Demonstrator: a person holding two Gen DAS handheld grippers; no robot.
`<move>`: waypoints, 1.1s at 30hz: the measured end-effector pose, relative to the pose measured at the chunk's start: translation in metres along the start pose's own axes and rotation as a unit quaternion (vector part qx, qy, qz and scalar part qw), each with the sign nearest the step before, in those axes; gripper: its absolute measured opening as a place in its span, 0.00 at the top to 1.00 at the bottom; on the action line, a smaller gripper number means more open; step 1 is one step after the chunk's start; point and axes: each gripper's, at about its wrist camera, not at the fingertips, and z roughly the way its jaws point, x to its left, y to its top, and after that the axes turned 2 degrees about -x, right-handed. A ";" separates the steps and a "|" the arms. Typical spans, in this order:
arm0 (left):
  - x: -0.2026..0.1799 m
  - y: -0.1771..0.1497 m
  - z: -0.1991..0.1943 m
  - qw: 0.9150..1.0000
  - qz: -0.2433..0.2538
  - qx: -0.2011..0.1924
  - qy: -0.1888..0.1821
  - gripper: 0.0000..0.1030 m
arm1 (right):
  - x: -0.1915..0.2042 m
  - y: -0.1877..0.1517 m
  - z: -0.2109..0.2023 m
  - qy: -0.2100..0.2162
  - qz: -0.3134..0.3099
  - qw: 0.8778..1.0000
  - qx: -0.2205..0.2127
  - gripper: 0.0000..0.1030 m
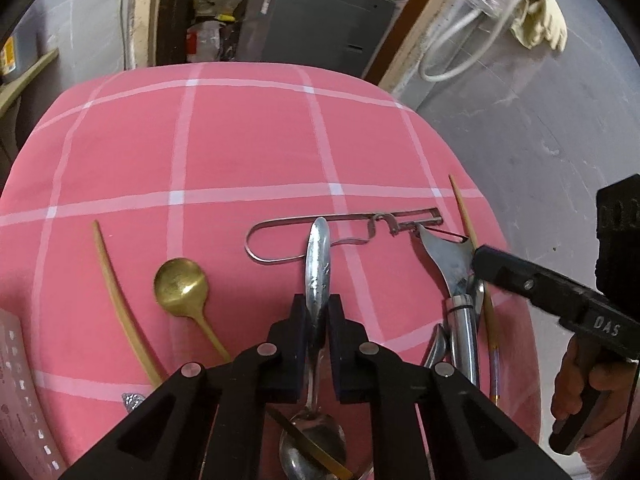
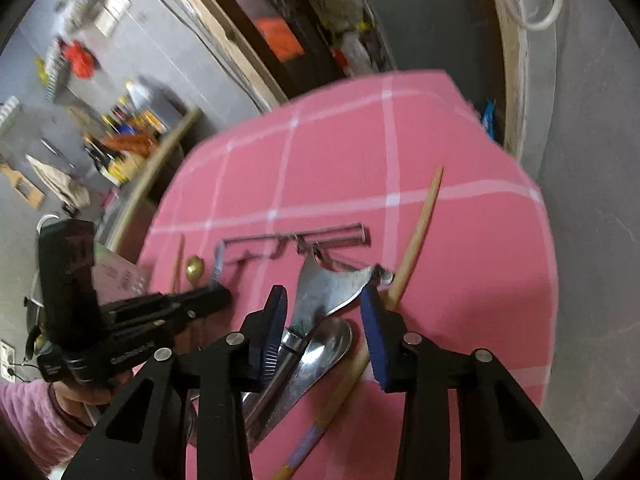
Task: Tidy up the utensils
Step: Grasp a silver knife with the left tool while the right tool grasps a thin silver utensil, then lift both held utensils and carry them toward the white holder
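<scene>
L gripper [image 1: 318, 312] is clamped on the handle of a silver spoon [image 1: 316, 264], bowl near the camera, handle pointing away over the pink checked tabletop [image 1: 240, 140]. R gripper [image 2: 324, 300] has jaws apart, straddling a steel spatula-like tool [image 2: 328, 288] and a 2nd spoon [image 2: 328, 340]; no pad contact seen. Wire peeler [image 1: 344, 232] lies just beyond, gold spoon [image 1: 182, 284] to the left, chopstick [image 2: 416, 236] at the right edge

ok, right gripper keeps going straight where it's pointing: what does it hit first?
Probably the peeler: its broad steel head lies between and just ahead of the right gripper, whose jaws stand open around it, with a spoon bowl just below. Depth is unclear, and so is contact.
</scene>
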 end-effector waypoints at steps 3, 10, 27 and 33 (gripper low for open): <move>0.001 0.000 -0.002 1.000 -0.005 0.000 0.004 0.91 | 0.000 0.005 0.010 -0.007 0.021 0.999 0.026 0.69; 0.002 0.003 -0.012 1.000 -0.016 -0.007 -0.003 0.91 | -0.022 0.002 0.028 0.055 0.126 0.990 0.026 0.83; 0.003 -0.008 -0.073 0.998 0.000 -0.061 -0.003 0.98 | 0.000 -0.028 -0.040 0.071 0.094 0.991 -0.058 0.98; 0.002 -0.015 -0.102 0.995 -0.005 -0.097 0.004 0.98 | 0.019 -0.028 -0.080 0.041 0.057 0.992 -0.108 0.98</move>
